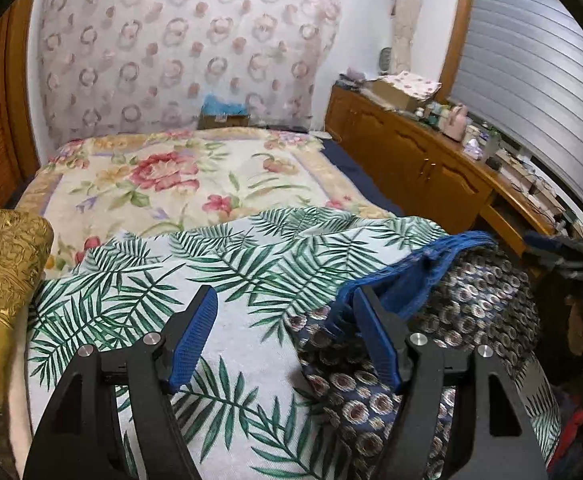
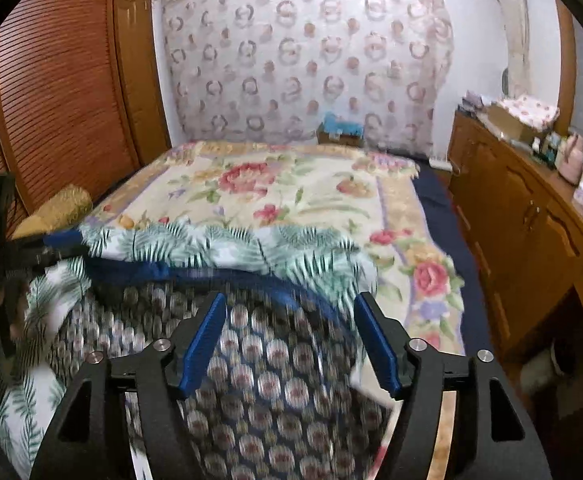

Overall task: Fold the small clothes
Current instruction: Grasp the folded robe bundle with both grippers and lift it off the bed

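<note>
A small dark-blue garment with a round flower print (image 1: 479, 300) and a blue waistband (image 1: 423, 268) lies on a palm-leaf cloth (image 1: 195, 264) spread over the bed. My left gripper (image 1: 287, 308) is open just above the cloth, its right finger at the garment's left waistband corner. My right gripper (image 2: 291, 312) is open over the garment (image 2: 275, 380), which looks blurred; the waistband (image 2: 163, 272) runs across just beyond its fingertips. The left gripper shows at the far left of the right wrist view (image 2: 31, 252).
A floral bedspread (image 1: 171, 176) covers the far bed. A gold bolster (image 1: 3, 264) lies at the left. A wooden dresser (image 1: 431, 160) with clutter runs along the right. A louvred wooden door (image 2: 51, 80) stands at the left.
</note>
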Motion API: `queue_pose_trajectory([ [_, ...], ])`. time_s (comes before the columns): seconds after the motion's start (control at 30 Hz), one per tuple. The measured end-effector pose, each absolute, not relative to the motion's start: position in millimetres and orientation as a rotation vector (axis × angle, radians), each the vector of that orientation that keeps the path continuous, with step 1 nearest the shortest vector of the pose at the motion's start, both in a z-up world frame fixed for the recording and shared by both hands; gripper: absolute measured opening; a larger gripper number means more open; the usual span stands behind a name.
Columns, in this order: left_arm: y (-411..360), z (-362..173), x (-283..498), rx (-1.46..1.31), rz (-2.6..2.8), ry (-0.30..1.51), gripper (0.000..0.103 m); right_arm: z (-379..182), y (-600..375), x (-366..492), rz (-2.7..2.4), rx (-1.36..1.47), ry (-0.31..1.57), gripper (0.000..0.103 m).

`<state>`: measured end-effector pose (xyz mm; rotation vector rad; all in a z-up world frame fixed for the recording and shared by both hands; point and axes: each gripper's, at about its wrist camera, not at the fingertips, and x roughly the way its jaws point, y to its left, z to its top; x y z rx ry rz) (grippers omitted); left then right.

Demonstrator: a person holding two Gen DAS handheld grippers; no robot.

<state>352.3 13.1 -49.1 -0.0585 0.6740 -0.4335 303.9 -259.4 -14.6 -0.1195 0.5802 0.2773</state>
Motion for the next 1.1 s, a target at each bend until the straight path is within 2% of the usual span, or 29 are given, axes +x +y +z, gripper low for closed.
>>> queue_pose_trajectory([
  [0.13,6.5,-49.1,338.2,-0.037,-0.485,0.669,0.080,-36.9,-263.7,302.3,0.234,-0.143,0.653,0.070],
  [0.43,-7.1,-90.7,372.8,-0.036,-0.474,0.870,0.079,-58.1,-277.6,331.3,0.228,-0.055,0.715,0.070],
  [0.67,-8.5,-96.5,389.4,-0.109,-0.536,0.900,0.060,-60.2,-286.7,353.6,0.288,-0.017,0.735,0.070],
  [0.87,-13.6,-97.1,389.8,-0.095,-0.532,0.905,0.059,-64.1,-290.3,351.0,0.292,-0.020,0.730,0.066],
  [0.97,-16.8,-98.1,389.0,-0.090,-0.546,0.907,0.046,-64.0,-286.4,347.1,0.320,-0.020,0.726,0.051],
  [1.07,-19.3,-98.6,388.1,-0.088,-0.554,0.904,0.035,-65.2,-281.4,344.8,0.311,-0.040,0.723,0.048],
  [1.1,-19.2,-98.5,387.6,-0.092,-0.558,0.904,0.026,-65.1,-281.5,344.5,0.317,-0.036,0.724,0.044],
])
